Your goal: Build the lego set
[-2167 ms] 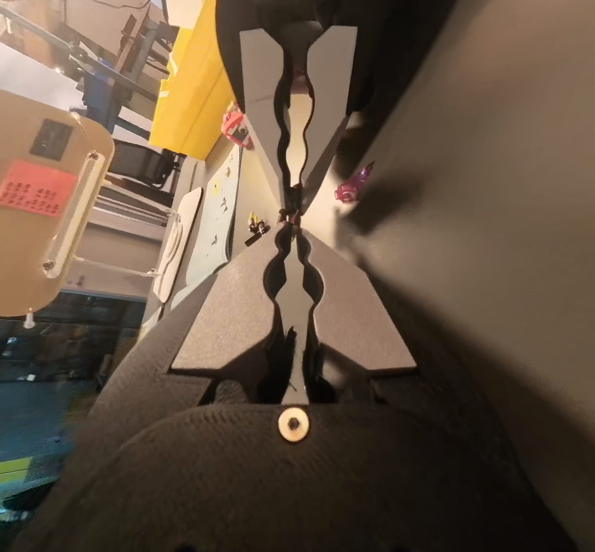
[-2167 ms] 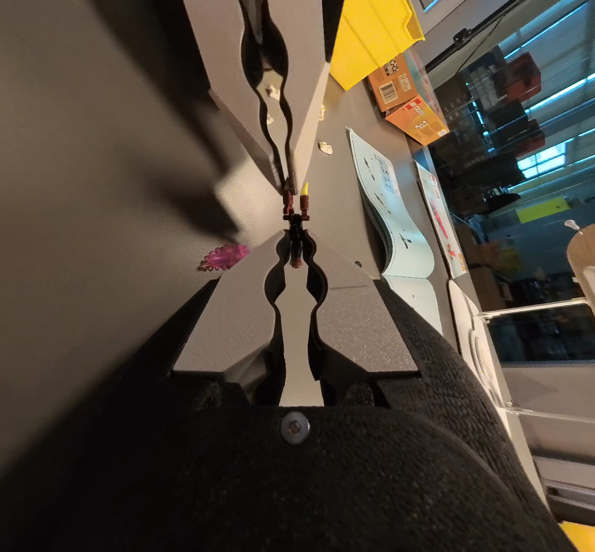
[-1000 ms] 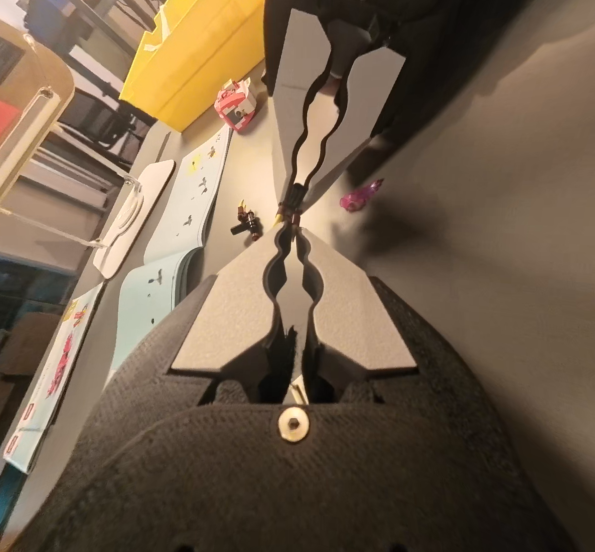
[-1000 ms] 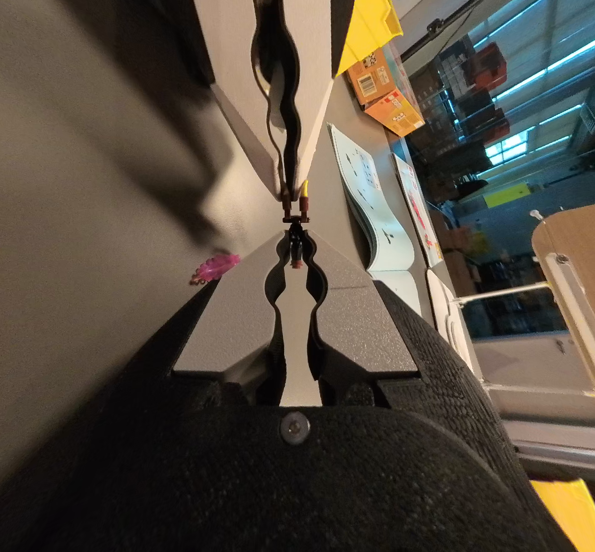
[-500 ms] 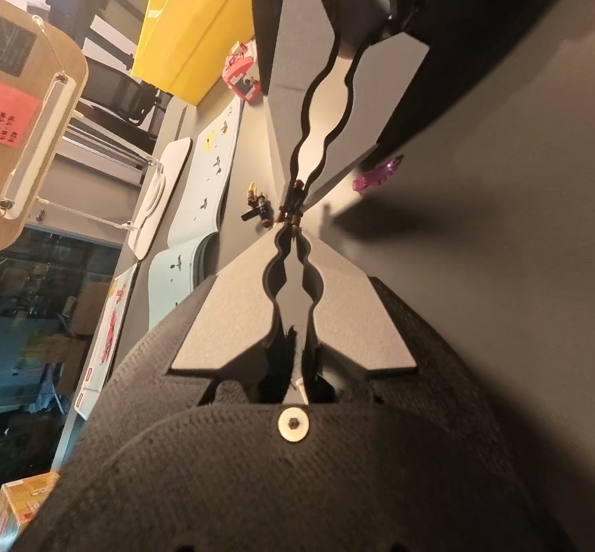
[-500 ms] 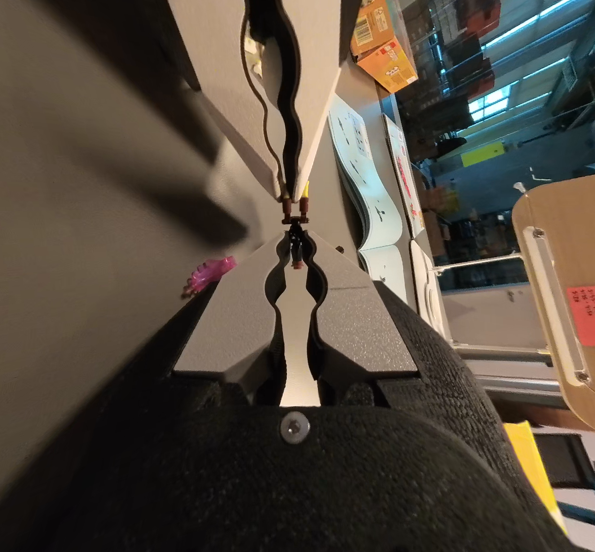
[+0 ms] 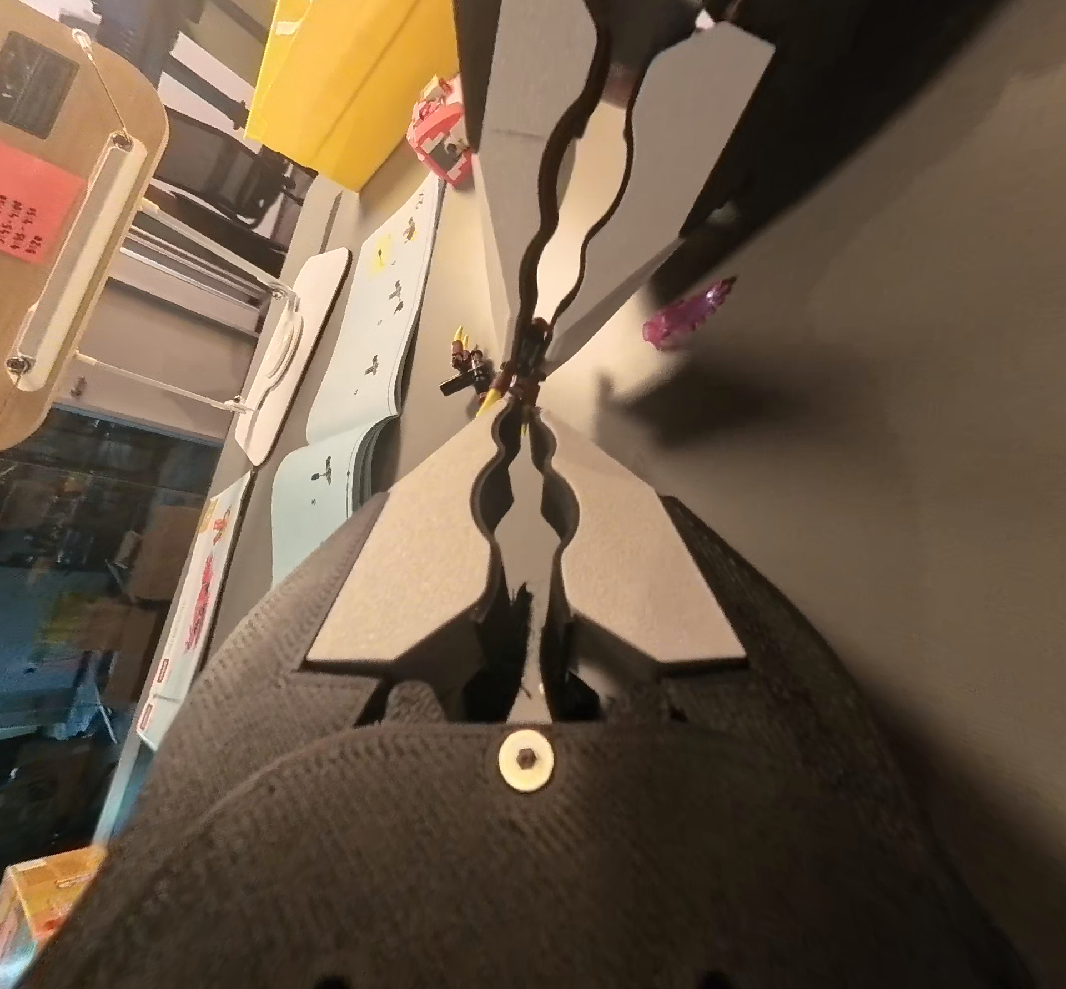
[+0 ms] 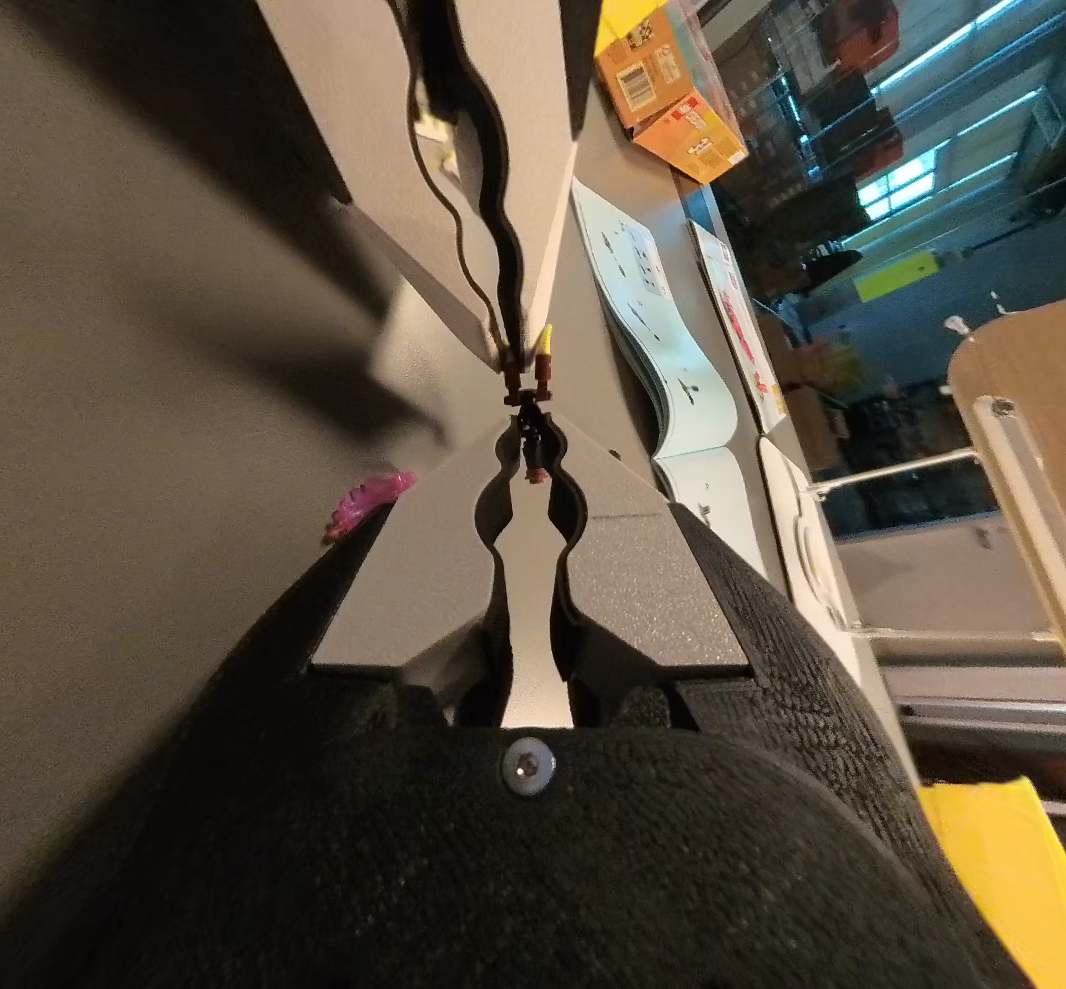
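Tilted more steeply than half a second ago, both hand-held grippers meet tip to tip above the surface [image 7: 865,442].
Left view: left hand-held gripper [image 7: 521,406] pinches the brown yellow-clawed piece [image 7: 507,384]. Right view: right hand-held gripper [image 8: 532,425] clamps the black stem [image 8: 532,445], likely steadying it to join them.

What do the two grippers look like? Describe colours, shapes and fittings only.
Both match: the left gripper and right gripper have flat grey wedge-shaped jaws with wavy black inner edges, set in a rounded, rough-textured black housing with one silver hex screw in the middle.
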The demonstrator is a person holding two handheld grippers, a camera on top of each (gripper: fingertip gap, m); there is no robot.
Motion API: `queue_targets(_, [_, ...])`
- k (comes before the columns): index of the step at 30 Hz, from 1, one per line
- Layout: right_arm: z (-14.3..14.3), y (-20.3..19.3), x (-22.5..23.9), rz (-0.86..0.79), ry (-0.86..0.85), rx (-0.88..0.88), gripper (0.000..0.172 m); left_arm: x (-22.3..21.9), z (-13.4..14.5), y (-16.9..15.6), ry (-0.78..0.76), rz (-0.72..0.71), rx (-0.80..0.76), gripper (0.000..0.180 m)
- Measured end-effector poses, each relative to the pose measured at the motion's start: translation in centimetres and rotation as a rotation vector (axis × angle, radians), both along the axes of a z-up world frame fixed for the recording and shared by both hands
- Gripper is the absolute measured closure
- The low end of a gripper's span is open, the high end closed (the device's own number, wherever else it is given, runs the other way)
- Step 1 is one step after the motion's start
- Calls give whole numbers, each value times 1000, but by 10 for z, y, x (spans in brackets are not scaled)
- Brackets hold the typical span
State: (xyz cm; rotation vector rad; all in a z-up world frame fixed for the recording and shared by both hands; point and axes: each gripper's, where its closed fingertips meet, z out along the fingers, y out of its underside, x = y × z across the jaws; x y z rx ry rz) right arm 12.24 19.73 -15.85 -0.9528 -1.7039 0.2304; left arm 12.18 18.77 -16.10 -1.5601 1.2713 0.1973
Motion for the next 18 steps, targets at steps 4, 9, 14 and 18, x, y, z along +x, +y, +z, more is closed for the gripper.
queue_targets(4, [-1, 1, -1, 3, 4, -34, 168, 0, 0, 1, -10, -1, -6, 179])
queue_targets(9, [-1, 1, -2, 10, 9, -32, 167, -2, 1, 0, -52, 3, -29, 178])
queue_targets(14, [2, 6, 0, -10, 32, -25, 167, -9, 8, 2, -122, 50, -39, 165])
queue_targets(18, [4, 6, -1, -5, 38, 5, 167, -10, 13, 3, -188, 66, -62, 150])
